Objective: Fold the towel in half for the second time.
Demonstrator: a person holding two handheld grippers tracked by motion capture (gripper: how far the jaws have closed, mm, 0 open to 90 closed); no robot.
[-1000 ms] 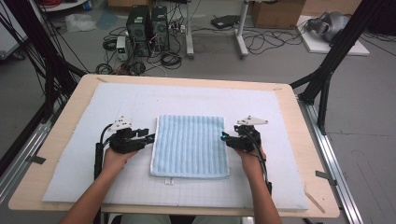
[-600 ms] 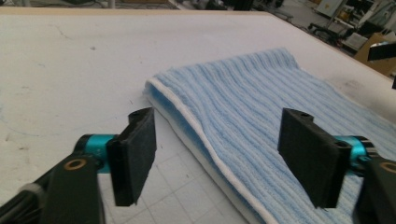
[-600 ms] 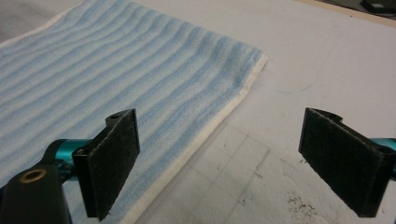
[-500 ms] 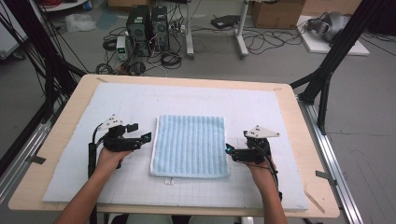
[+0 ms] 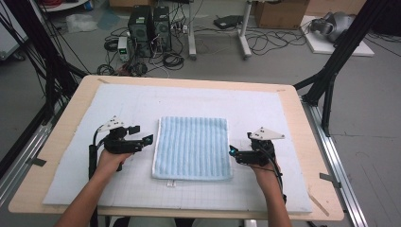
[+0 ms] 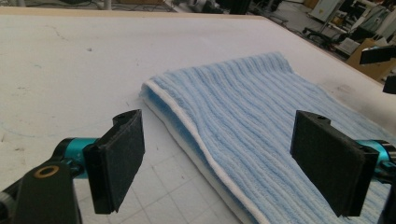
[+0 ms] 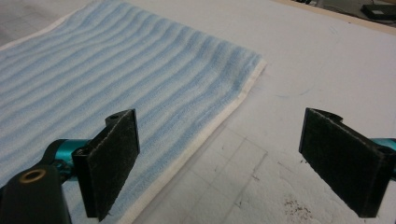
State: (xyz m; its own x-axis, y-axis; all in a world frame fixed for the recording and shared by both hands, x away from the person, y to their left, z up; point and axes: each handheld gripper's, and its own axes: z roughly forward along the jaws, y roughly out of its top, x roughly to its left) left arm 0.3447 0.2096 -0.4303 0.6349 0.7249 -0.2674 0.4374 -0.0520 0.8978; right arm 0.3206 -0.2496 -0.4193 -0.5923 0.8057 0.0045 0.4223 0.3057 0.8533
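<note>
From the high view, the folded blue towel lies flat at the middle of the white mat, square to its edges. My left gripper sits at nine o'clock of the towel, just beside its left edge, and my right gripper sits at three o'clock, just beside the right edge. I hold them on opposite sides, pointing inward, so each can take its own edge, which I judge to be the setup for the next fold. The mat covers most of the wooden table. Beyond it, at twelve o'clock, the grey floor carries two computer towers and loose cables; black frame legs stand at either side.

In the left gripper view, my pads stand wide apart with nothing between them. The towel runs from about twelve o'clock down toward five, its white-trimmed edge passing between the jaws, and the stacked layers show at the near corner. The mat carries faint grid lines.

In the right gripper view, my pads are again spread wide and empty. The towel fills the ten o'clock side, its white hem running diagonally between the jaws. Dark specks dot the mat at five o'clock.
</note>
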